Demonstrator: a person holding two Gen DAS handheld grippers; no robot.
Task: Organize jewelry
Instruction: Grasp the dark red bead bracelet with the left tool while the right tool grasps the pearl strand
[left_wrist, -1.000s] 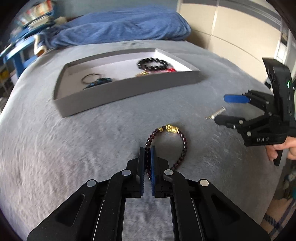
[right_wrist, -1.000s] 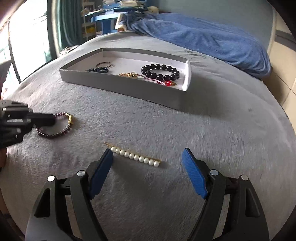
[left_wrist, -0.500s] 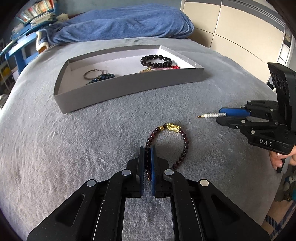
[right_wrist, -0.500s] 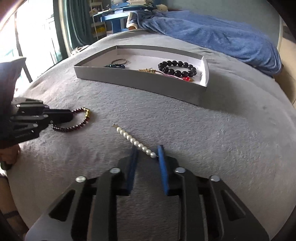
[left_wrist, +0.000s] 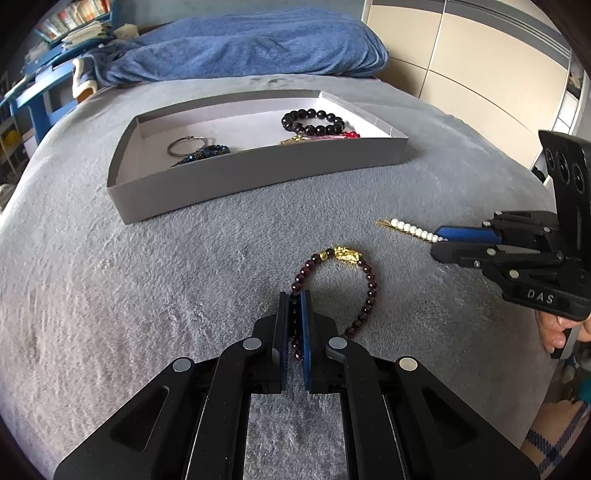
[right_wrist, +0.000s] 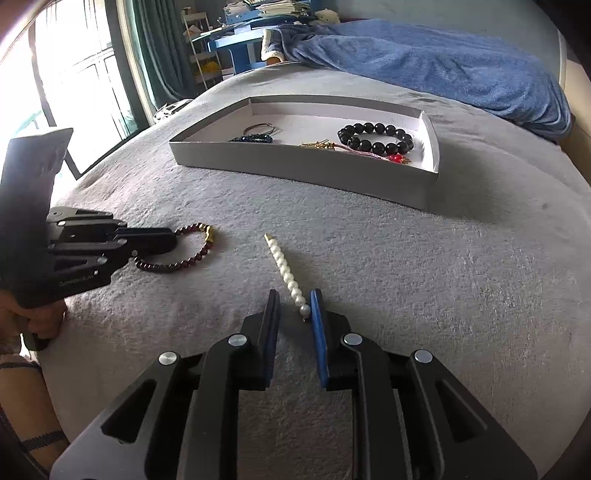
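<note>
Your right tongs (right_wrist: 293, 314), wide apart a second ago, have narrowed around the pearl hairpin's (right_wrist: 286, 273) near end without visibly pinching it, while your left tongs (left_wrist: 294, 314) stay clamped on the garnet bracelet (left_wrist: 365, 284), both pieces on the bed short of the grey tray (left_wrist: 258, 173).

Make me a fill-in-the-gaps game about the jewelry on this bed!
1. The left tongs are shut on the dark red ____ bracelet.
2. The hair clip by the right tongs has a row of white ____.
3. The black bracelet lies inside the grey ____.

Missing words: bead; pearls; tray
</note>
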